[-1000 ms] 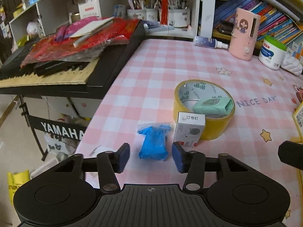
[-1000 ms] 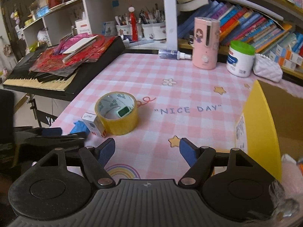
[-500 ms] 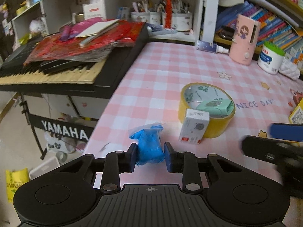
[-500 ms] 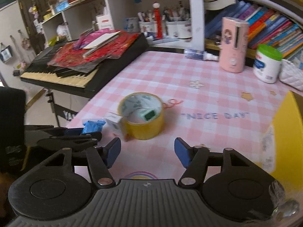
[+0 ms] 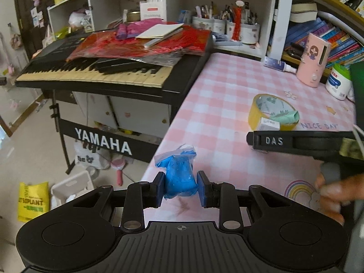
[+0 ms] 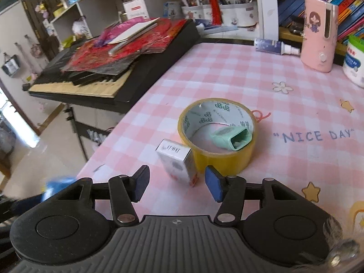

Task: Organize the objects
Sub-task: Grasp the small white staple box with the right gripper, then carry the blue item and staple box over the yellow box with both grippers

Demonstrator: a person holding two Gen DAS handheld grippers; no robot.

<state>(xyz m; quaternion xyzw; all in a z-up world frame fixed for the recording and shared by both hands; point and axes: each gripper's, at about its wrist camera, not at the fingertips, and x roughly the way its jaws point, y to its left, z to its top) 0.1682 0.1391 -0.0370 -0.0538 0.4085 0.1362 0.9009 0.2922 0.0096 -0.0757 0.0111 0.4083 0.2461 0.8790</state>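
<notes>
While pinched, blue packet point(image 5: 180, 178) fills left tongs point(image 5: 181, 188).

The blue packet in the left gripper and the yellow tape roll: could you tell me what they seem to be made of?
The blue packet looks like soft material in thin clear plastic film: it is crinkled and glossy, with a twisted clear end, and the left gripper pinches it. The yellow tape roll appears to be glossy plastic packing tape on a printed, probably cardboard, core.
</notes>
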